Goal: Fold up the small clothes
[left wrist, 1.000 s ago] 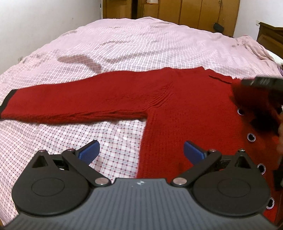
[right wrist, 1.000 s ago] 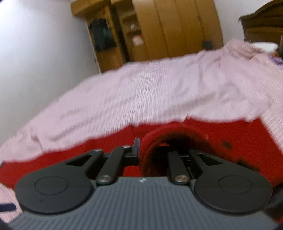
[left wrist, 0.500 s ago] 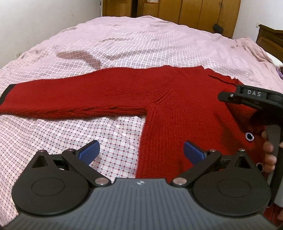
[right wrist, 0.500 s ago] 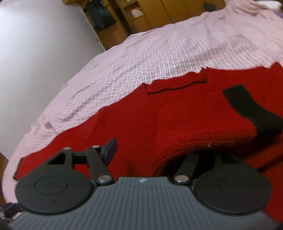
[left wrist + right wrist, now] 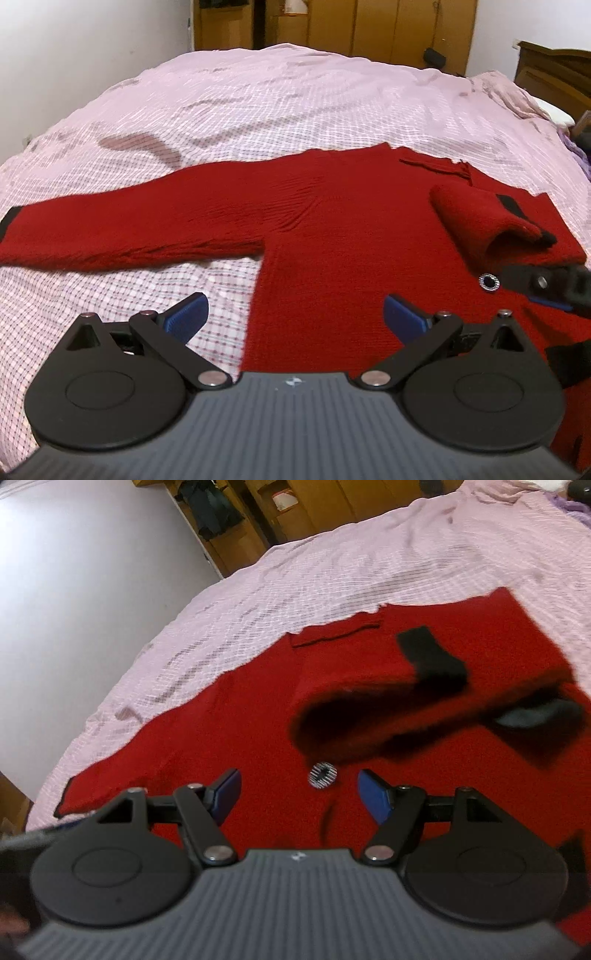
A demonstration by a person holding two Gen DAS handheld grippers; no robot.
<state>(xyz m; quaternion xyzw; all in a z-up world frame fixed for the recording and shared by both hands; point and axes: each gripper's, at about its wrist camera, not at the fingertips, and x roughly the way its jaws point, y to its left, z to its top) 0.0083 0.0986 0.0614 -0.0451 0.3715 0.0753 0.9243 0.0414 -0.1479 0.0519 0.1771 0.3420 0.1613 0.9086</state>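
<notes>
A red knitted cardigan [image 5: 351,251] lies flat on the bed, its left sleeve [image 5: 122,229] stretched out to the left with a black cuff. Its right sleeve [image 5: 480,218] is folded over the body, black cuff on top; it also shows in the right wrist view [image 5: 369,698]. A round button [image 5: 323,774] sits just beyond my right gripper [image 5: 299,794], which is open and empty above the cardigan. My left gripper [image 5: 293,317] is open and empty over the cardigan's left side edge. The right gripper's tip shows at the right edge of the left wrist view [image 5: 546,286].
The bed is covered by a pink checked sheet [image 5: 295,103]. Wooden wardrobes [image 5: 369,26] stand at the far end, a white wall [image 5: 74,590] to the left, and a dark wooden headboard [image 5: 557,74] at the far right.
My right gripper carried the right sleeve across the cardigan's body, opened and let it go, then drew back. The left gripper stayed open and hardly moved.
</notes>
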